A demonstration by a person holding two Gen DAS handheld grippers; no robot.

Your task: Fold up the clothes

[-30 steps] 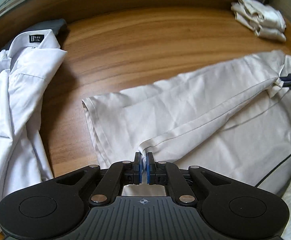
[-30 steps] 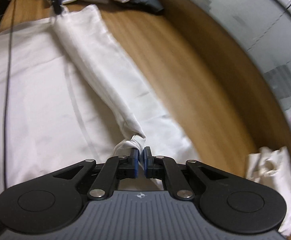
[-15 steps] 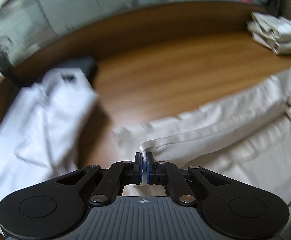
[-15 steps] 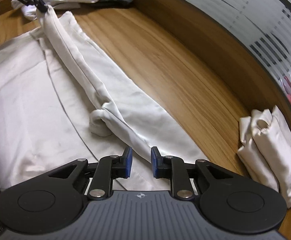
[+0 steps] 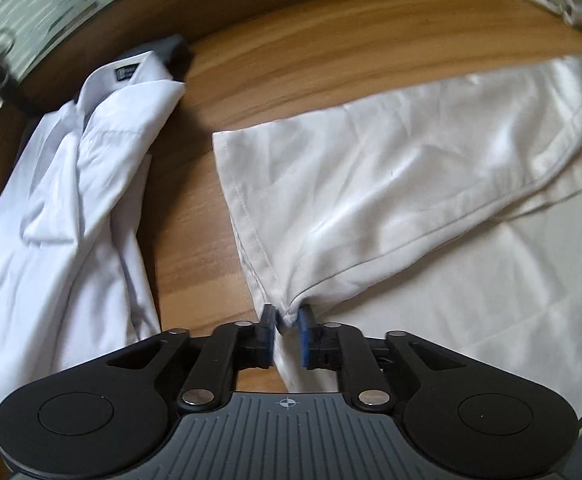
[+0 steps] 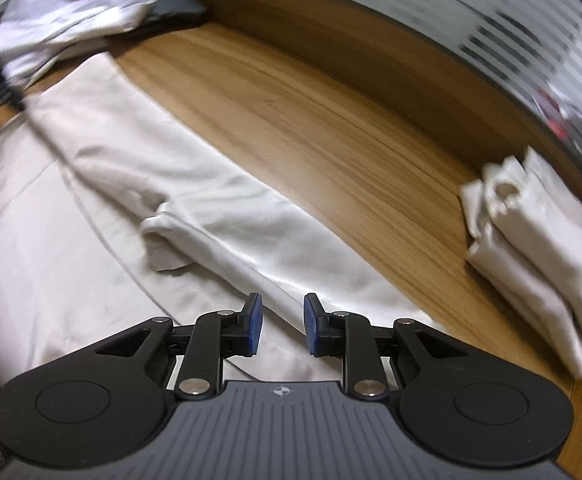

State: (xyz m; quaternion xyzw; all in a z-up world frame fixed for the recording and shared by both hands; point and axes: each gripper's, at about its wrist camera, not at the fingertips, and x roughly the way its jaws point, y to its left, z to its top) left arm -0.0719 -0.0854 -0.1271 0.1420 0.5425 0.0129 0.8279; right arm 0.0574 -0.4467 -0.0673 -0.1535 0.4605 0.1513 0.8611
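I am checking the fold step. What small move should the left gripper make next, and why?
Probably lift the left gripper clear of the cream garment. Its jaws are opening, yet a corner of fabric sits between them. The sleeve already lies folded over the body, and the right gripper is open and empty.

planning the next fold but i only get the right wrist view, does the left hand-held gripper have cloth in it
observer: on the left hand-held gripper the jaws are opening, with a hem corner of the cream garment loose between them
operator: what's beside it
observer: a white shirt lies crumpled to its left, bare table between the two
operator: collar where
observer: at the far end, dark label showing
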